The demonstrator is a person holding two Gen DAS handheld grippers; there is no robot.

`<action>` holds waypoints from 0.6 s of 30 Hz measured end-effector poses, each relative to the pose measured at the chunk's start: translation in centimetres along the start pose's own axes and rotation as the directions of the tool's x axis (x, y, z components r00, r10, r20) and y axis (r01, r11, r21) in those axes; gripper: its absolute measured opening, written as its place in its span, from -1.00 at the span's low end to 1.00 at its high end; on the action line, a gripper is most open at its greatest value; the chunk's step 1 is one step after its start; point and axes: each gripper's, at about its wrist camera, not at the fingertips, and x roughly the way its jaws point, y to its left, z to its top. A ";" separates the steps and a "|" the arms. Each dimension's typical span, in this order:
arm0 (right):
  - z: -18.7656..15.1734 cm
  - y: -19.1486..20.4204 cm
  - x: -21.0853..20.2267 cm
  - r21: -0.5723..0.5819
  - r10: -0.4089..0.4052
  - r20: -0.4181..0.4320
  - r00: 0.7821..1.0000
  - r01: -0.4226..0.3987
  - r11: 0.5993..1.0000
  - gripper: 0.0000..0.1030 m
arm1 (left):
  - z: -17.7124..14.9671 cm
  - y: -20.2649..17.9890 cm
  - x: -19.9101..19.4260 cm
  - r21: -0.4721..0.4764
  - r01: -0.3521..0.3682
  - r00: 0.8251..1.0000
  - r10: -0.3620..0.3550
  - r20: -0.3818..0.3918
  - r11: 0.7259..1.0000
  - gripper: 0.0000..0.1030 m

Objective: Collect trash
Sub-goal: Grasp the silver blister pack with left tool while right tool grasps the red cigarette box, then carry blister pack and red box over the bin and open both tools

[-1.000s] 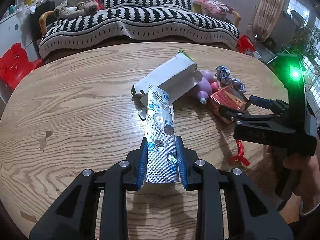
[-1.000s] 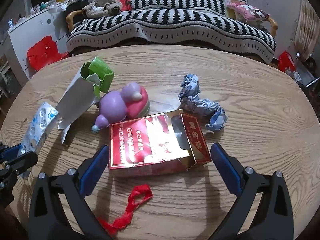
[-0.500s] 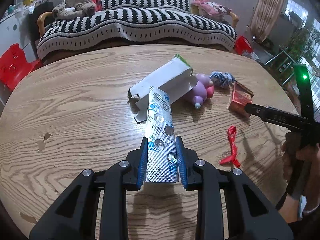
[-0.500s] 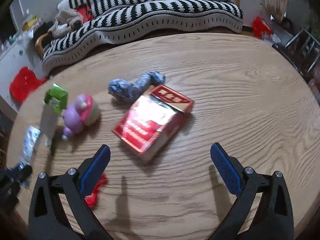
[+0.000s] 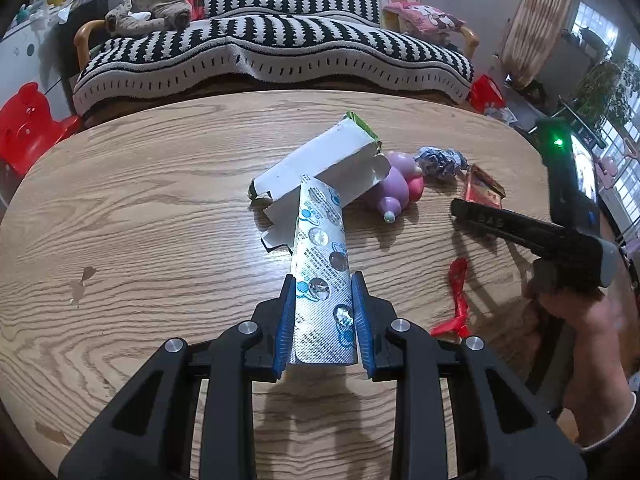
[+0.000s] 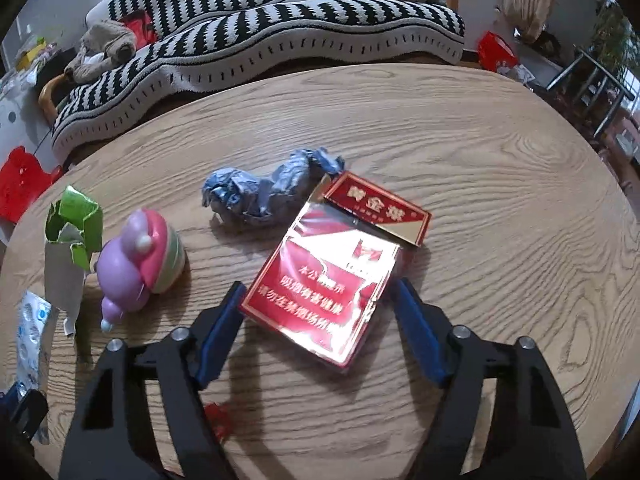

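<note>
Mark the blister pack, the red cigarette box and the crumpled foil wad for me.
blister pack (image 5: 322,276): left wrist view, middle of the foil strip.
red cigarette box (image 6: 328,284): right wrist view, centre of its front face.
crumpled foil wad (image 6: 264,196): right wrist view, middle of the wad.

Right gripper: closing in around the red cigarette pack, its blue pads now flanking the pack's near end.

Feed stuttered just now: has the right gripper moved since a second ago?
Yes. The right gripper backed away from the red cigarette box, then came back in; its open jaws now flank the box, nearer than before.
</note>
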 end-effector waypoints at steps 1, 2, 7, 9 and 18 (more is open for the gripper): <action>-0.1 -0.2 -0.3 0.003 -0.001 0.006 1.000 0.001 1.000 0.35 | 0.0 -0.1 0.0 0.001 0.003 1.000 -0.003 -0.001 1.000 -0.47; -0.2 -0.3 -0.5 -0.008 0.002 0.003 1.000 -0.002 1.000 0.34 | 0.0 -0.1 -0.1 0.002 0.007 1.000 -0.007 0.002 1.000 -0.47; -1.1 -0.6 -3.1 -0.052 0.027 0.027 0.999 -0.026 0.998 0.31 | 0.1 -0.8 -0.3 0.016 0.026 1.000 -0.026 0.008 1.000 -0.48; -1.5 -0.7 -4.5 -0.067 0.048 0.033 0.998 -0.046 0.997 0.30 | 0.1 -1.0 -0.4 0.018 0.032 0.999 -0.032 0.007 0.999 -0.48; -5.1 -2.8 -11.3 -0.115 0.101 0.078 0.992 -0.092 0.989 0.29 | -0.3 -4.5 -1.2 0.067 0.076 0.997 -0.077 0.015 0.995 -0.48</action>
